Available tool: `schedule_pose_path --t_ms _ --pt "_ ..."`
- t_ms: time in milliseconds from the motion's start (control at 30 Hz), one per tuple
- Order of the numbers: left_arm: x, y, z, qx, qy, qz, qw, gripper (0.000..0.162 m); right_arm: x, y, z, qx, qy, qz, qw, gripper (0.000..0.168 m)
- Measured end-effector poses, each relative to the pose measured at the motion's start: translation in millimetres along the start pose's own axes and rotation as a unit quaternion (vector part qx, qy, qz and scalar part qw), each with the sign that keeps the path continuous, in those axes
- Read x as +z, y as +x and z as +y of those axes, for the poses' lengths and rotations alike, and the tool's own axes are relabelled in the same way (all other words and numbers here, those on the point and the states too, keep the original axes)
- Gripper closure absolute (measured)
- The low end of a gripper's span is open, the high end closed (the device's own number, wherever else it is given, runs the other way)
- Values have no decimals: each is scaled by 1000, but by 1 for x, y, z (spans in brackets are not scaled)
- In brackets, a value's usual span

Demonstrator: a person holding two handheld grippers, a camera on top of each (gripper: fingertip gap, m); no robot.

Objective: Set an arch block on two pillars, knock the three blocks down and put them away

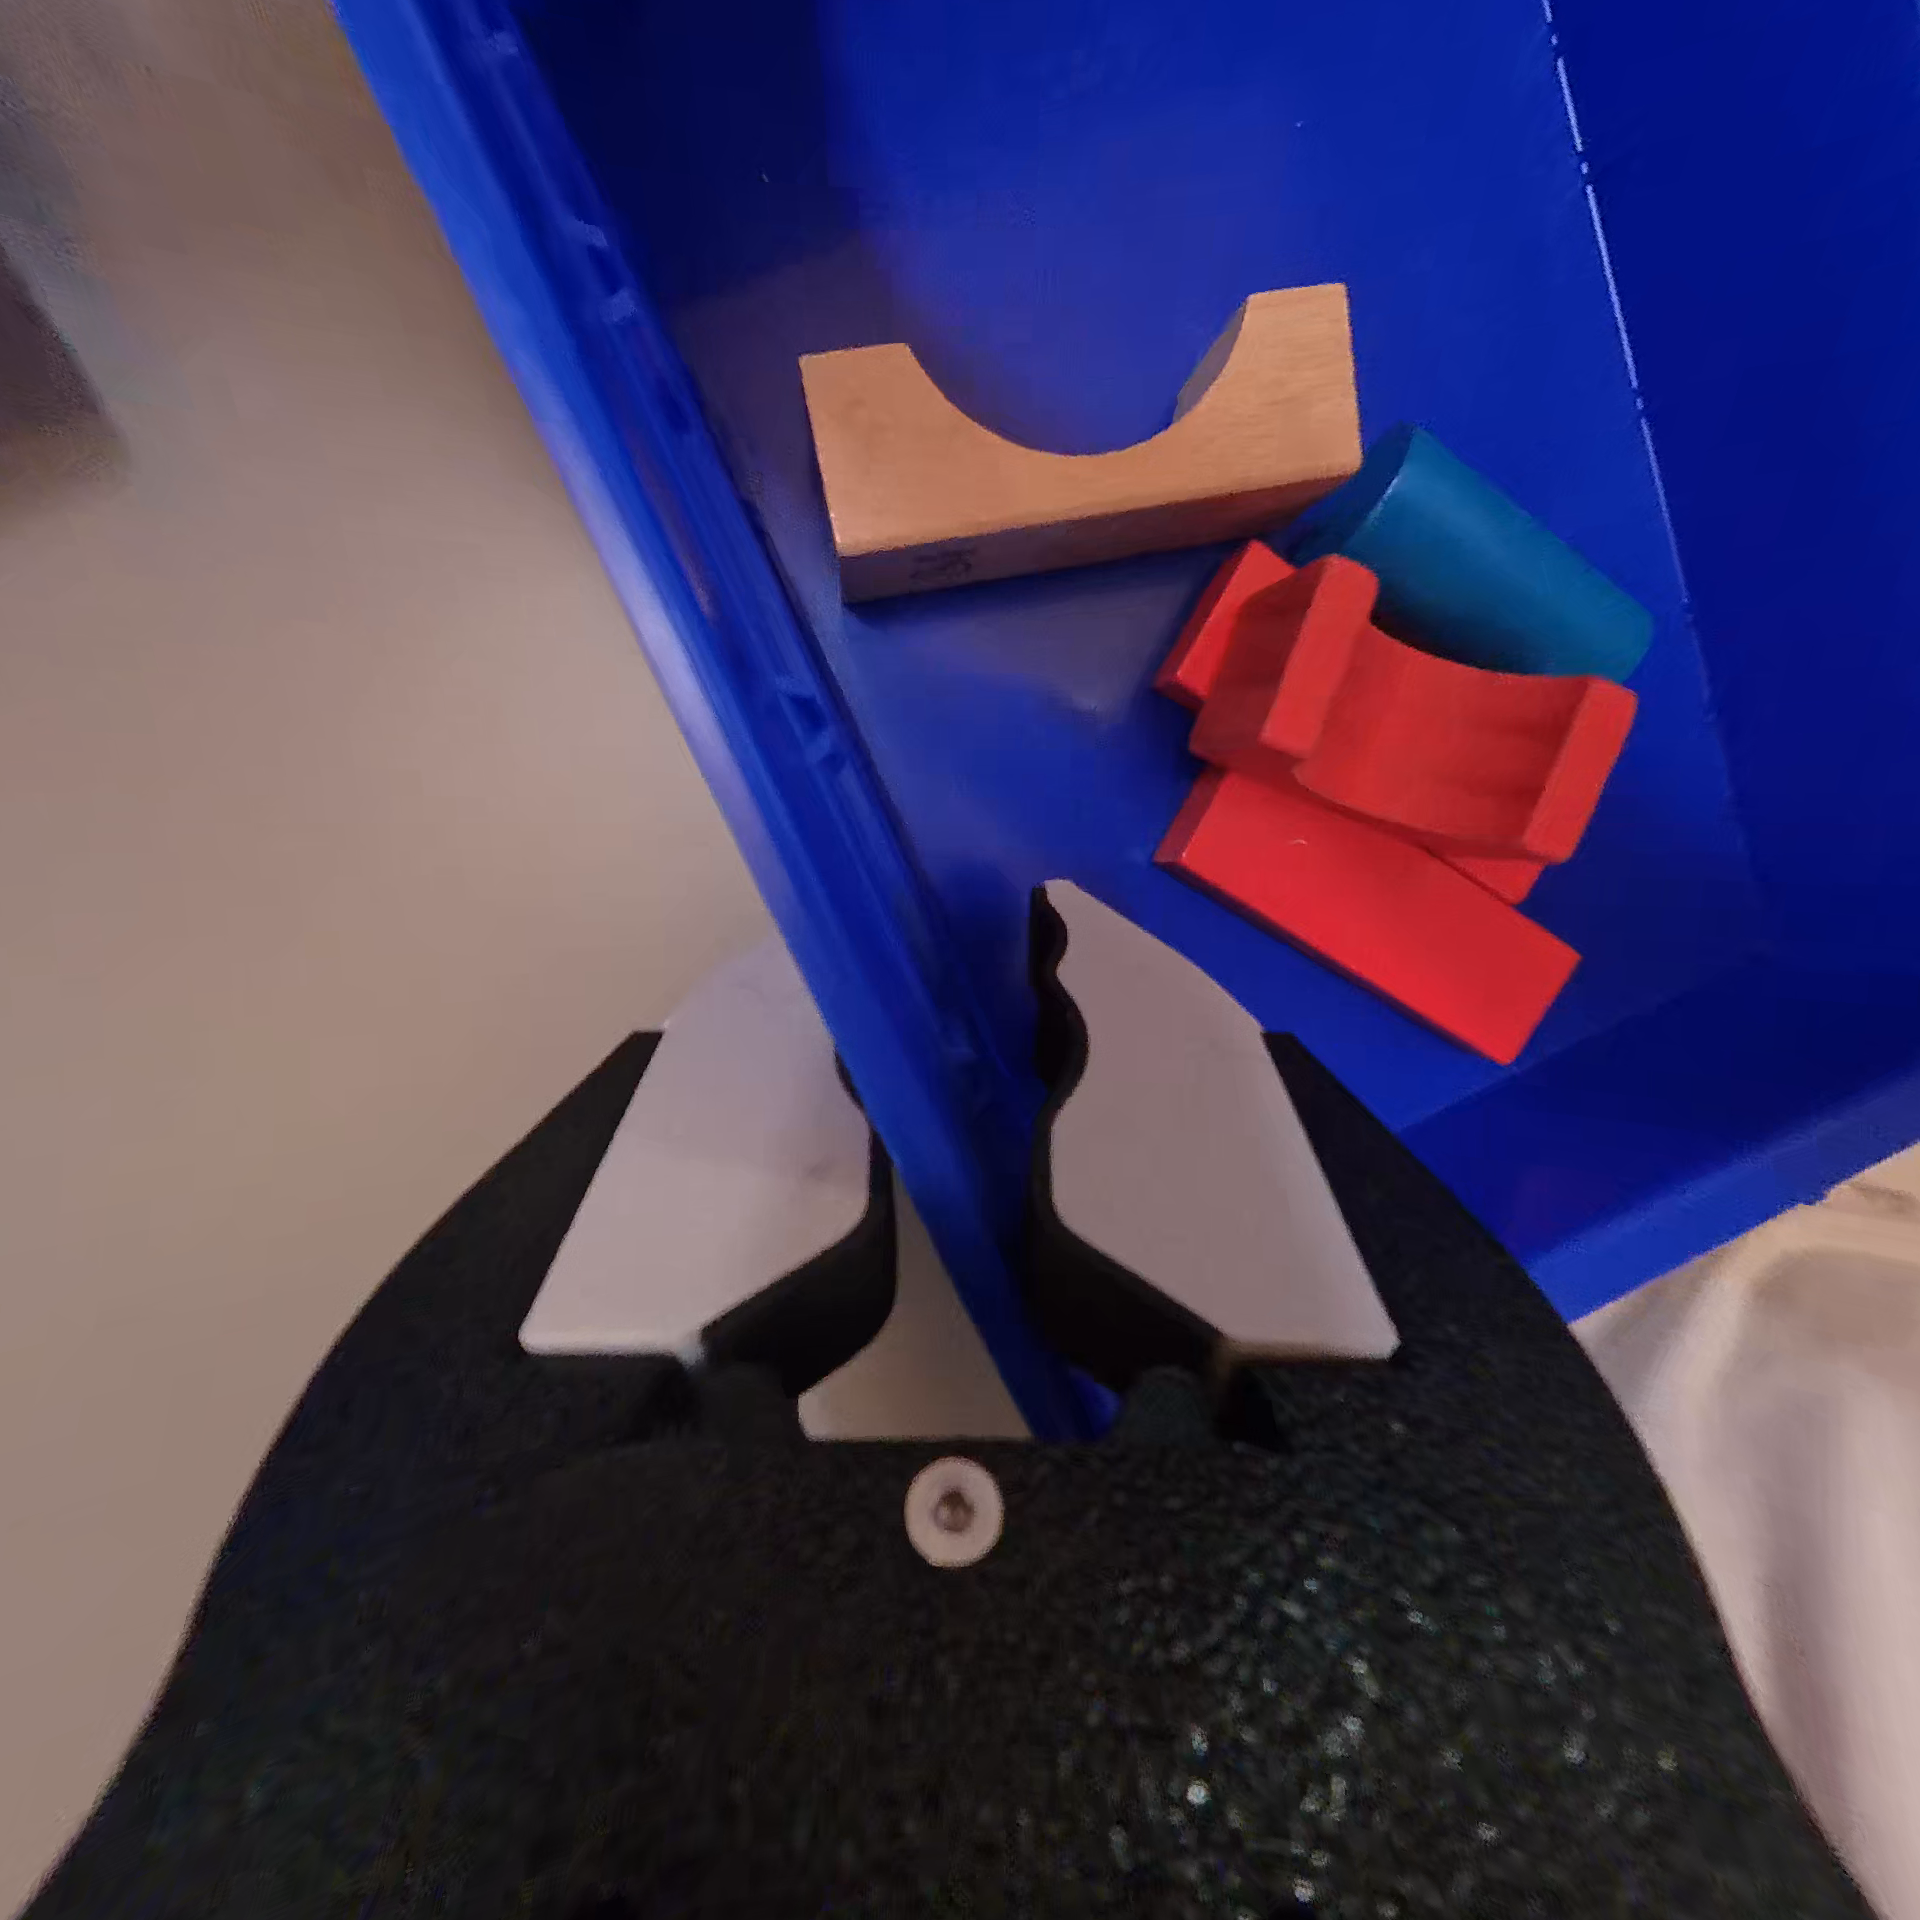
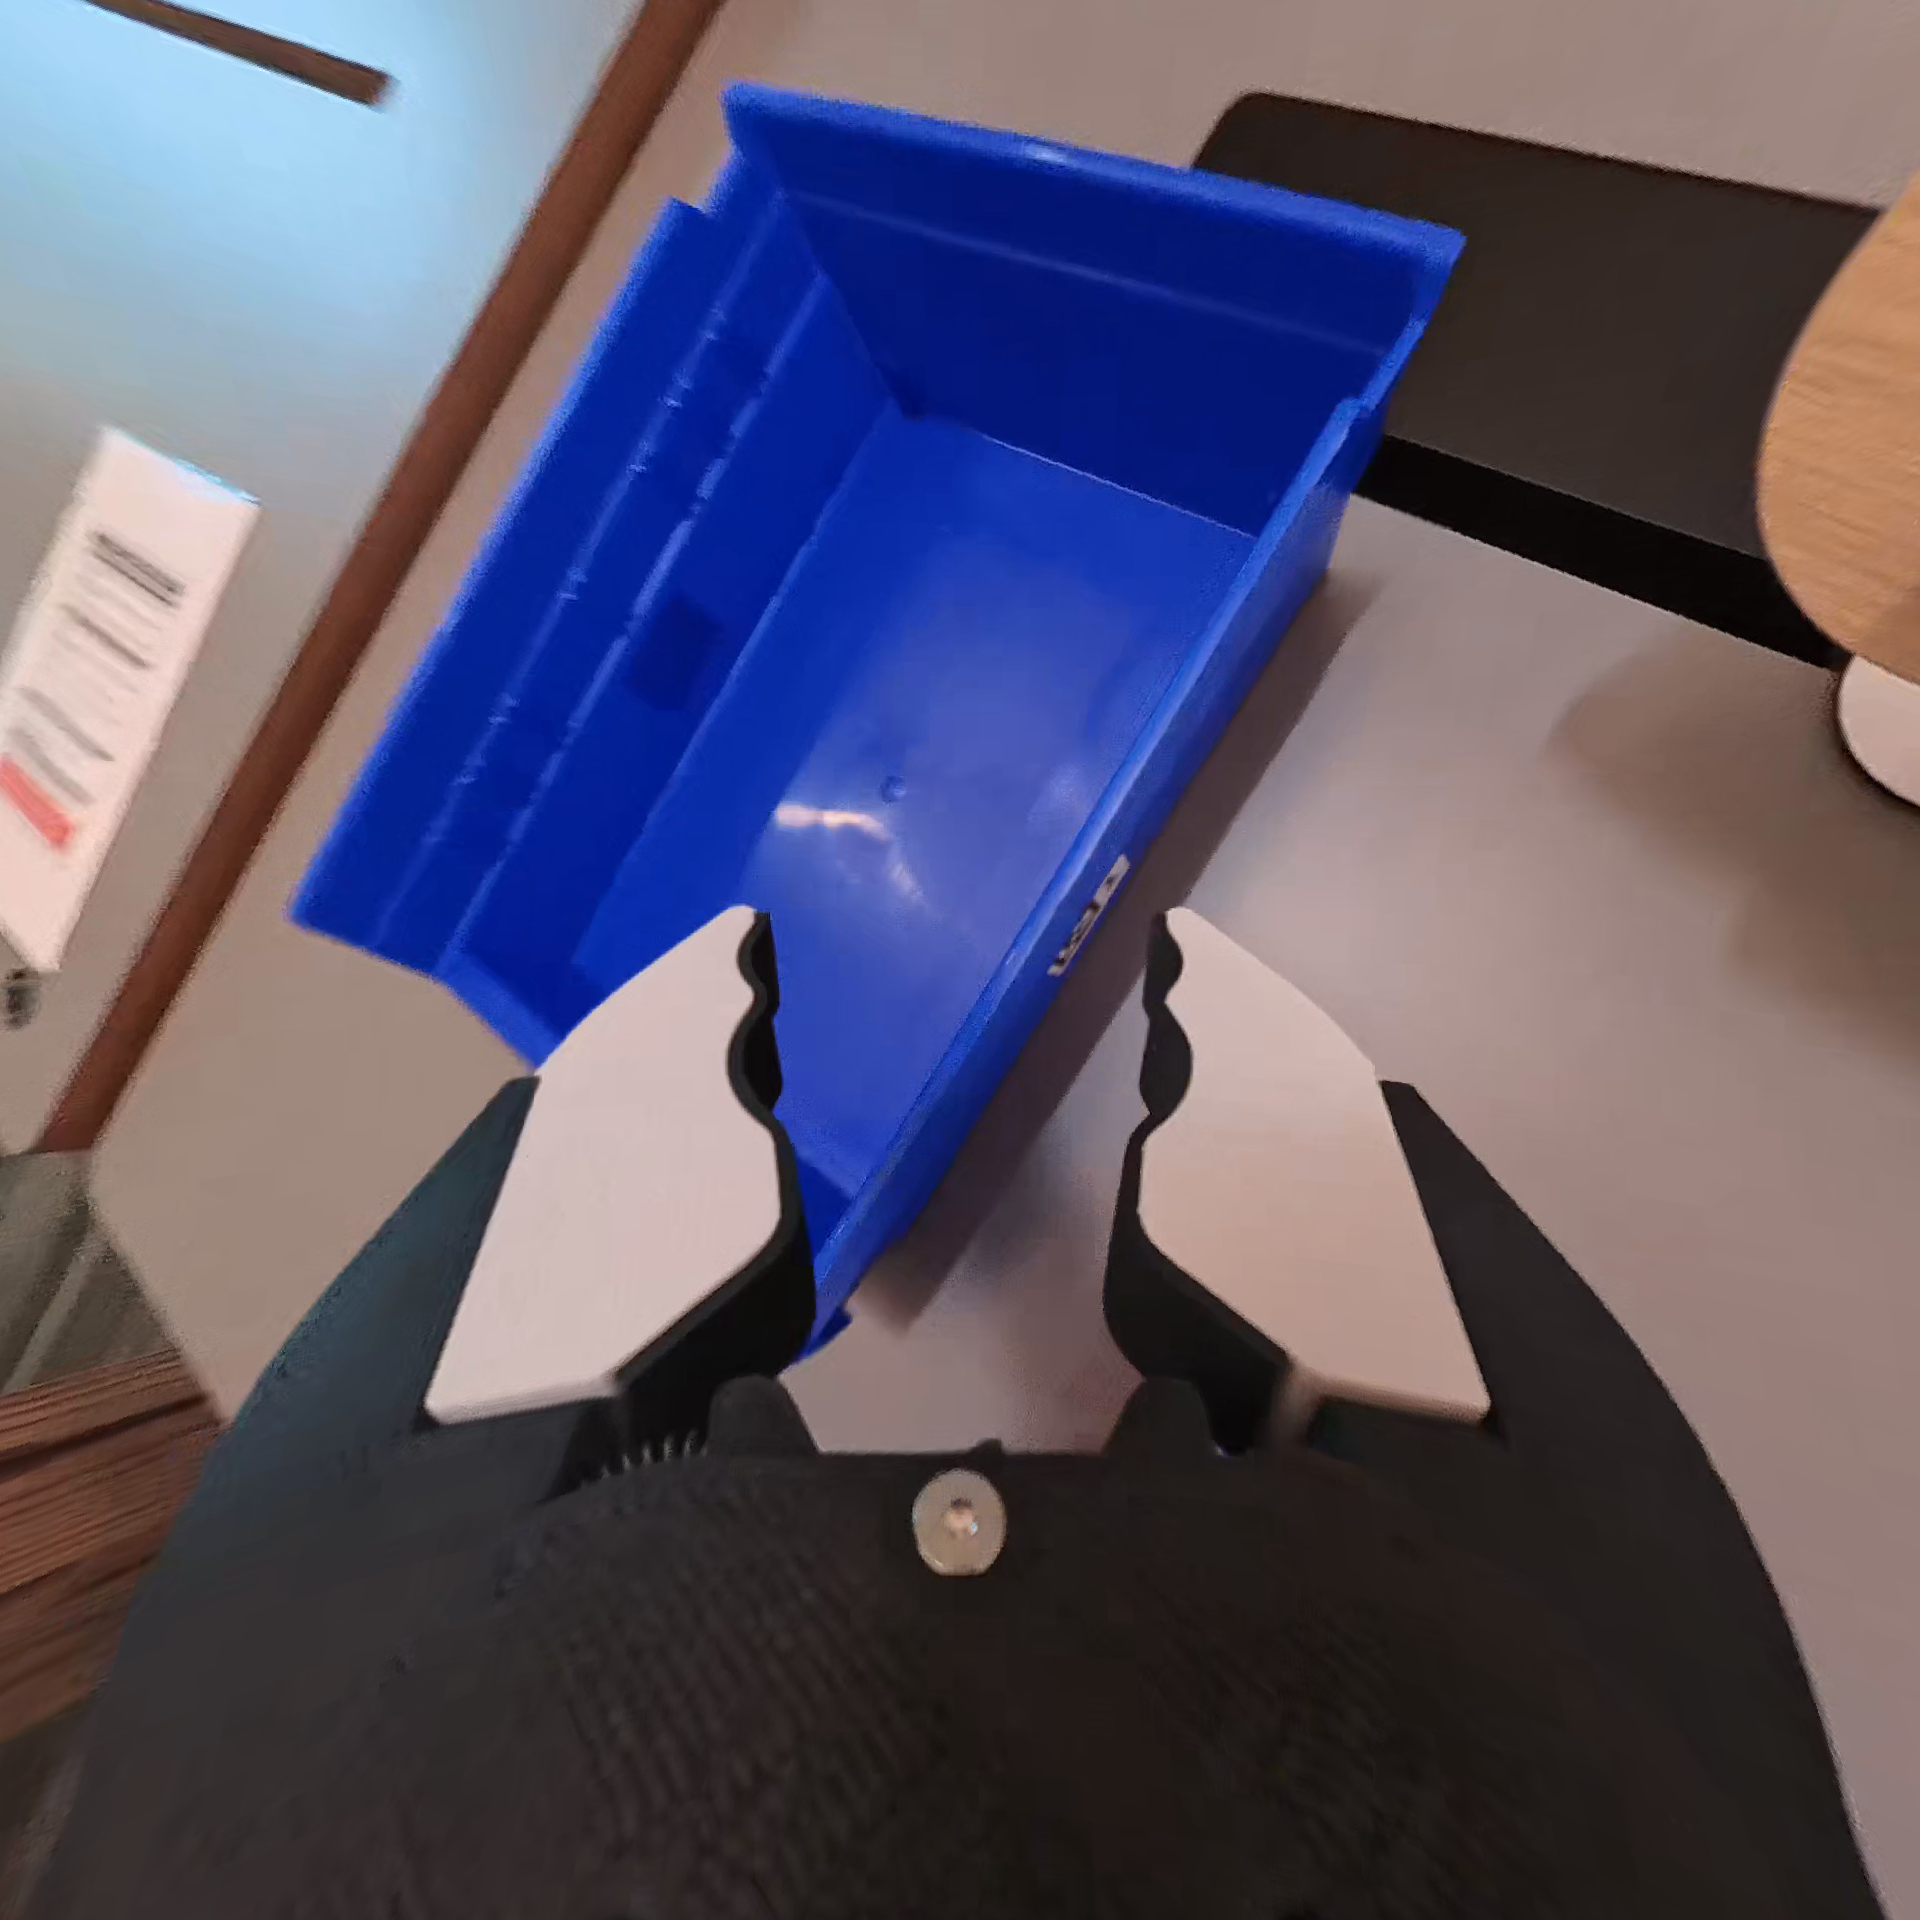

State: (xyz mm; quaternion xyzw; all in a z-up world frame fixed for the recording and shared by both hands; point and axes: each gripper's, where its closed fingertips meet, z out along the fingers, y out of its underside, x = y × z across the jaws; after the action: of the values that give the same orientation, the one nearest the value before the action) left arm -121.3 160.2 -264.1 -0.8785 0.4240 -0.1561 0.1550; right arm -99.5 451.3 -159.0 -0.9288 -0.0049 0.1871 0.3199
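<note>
Left gripper [image 1: 935,997] fingers are pinching the blue bin's [image 1: 1143,208] wall; blocks [image 1: 1371,790] are sitting beyond. Right gripper [image 2: 961,1039], fingers wide, is straddling an empty bin's [image 2: 1195,790] wall. A thin pinch could slip.

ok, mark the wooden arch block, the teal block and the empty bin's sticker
wooden arch block [image 1: 1081,488]: left wrist view, flat face below the cutout.
teal block [image 1: 1496,561]: left wrist view, curved top.
sticker [image 2: 1088,916]: right wrist view, on the empty blue bin's near rim.

Black grippers [image 1: 940,1039] [image 2: 961,1039], pale grey jaws.
</note>
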Motion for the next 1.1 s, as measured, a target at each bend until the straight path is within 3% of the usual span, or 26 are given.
schedule_pose_path --t_ms 33,200,433,667,833,967,1100 --pt "-2 -2 3 -2 0 -3 1000 138 15 5 2 -2 -13 14 1000 101" --pt "-7 -9 13 -7 5 -4 1000 138 68 25 12 -21 -64 82 994 110" --pt "-11 -14 19 -8 10 -5 1000 137 89 52 15 -6 -64 164 984 159" --pt "-12 -17 22 -7 17 -5 1000 137 78 40 -4 4 -23 147 989 160" --pt "-14 -21 25 -8 20 -7 1000 137 10 5 -52 -27 23 69 997 160" --pt "-17 -28 29 -8 18 -10 1000 138 -90 -2 -91 -68 71 30 995 160" --pt "-21 -43 34 -6 12 -9 1000 138 -194 37 -96 -82 85 16 993 160"
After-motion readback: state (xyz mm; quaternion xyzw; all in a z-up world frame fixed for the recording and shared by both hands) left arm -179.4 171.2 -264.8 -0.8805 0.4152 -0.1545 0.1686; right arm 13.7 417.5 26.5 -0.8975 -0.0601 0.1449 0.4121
